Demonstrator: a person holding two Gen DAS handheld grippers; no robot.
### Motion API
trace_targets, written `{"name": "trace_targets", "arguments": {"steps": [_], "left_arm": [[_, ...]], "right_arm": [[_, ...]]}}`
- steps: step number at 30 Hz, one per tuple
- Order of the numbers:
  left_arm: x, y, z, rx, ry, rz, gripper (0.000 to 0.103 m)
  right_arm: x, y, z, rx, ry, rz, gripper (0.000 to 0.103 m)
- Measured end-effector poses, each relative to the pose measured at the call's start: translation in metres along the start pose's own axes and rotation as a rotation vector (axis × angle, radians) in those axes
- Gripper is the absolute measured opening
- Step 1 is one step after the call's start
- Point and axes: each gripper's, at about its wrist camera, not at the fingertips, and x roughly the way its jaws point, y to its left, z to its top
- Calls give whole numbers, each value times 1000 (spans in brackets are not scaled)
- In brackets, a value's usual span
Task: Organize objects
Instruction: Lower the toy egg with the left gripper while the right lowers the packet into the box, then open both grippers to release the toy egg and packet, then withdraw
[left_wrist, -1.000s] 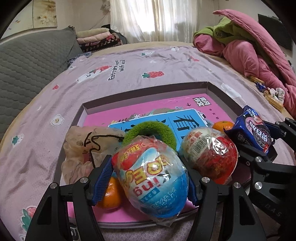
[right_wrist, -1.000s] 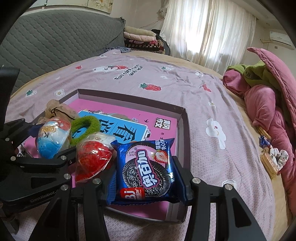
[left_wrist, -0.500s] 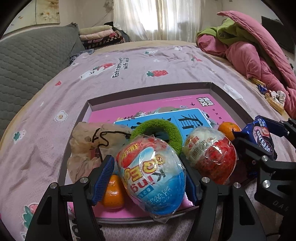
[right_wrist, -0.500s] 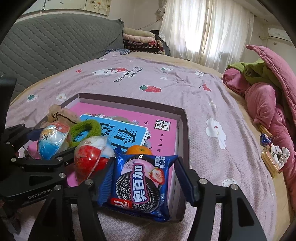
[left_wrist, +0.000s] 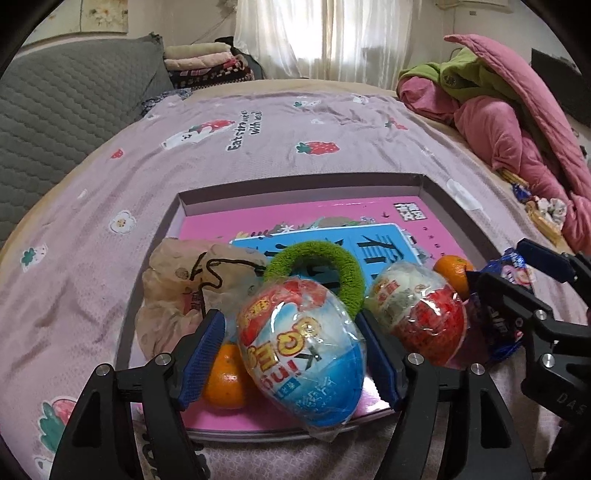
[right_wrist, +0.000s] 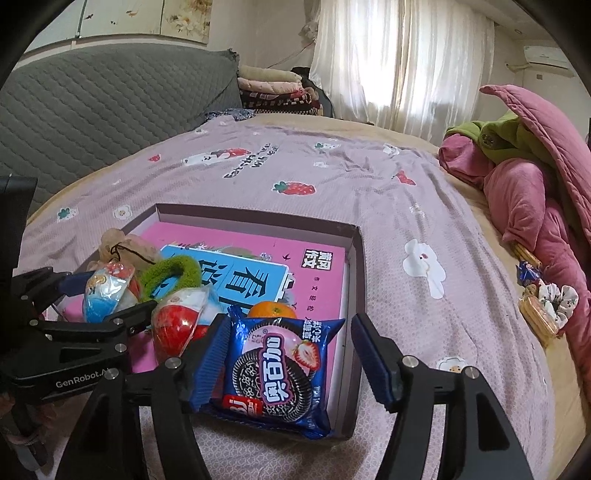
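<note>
Left wrist view: the left gripper (left_wrist: 291, 356) straddles a blue toy egg (left_wrist: 303, 354) at the near edge of the box (left_wrist: 303, 182), jaws opening, pads clear of it. Right wrist view: the right gripper (right_wrist: 290, 363), jaws opening, has released the cookie packet (right_wrist: 277, 373) in the box's near right corner.

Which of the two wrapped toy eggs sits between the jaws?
The blue-bottomed egg, between the left gripper's opening jaws at the box's near edge. The red-bottomed egg lies beside it, outside them.
</note>
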Motion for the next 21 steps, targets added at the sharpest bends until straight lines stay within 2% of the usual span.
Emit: {"name": "trace_targets", "arguments": {"steps": [21], "left_arm": [[-36, 9, 12, -44, -74, 20, 75]], "right_arm": [[-15, 3, 7, 11, -60, 27, 76]]}}
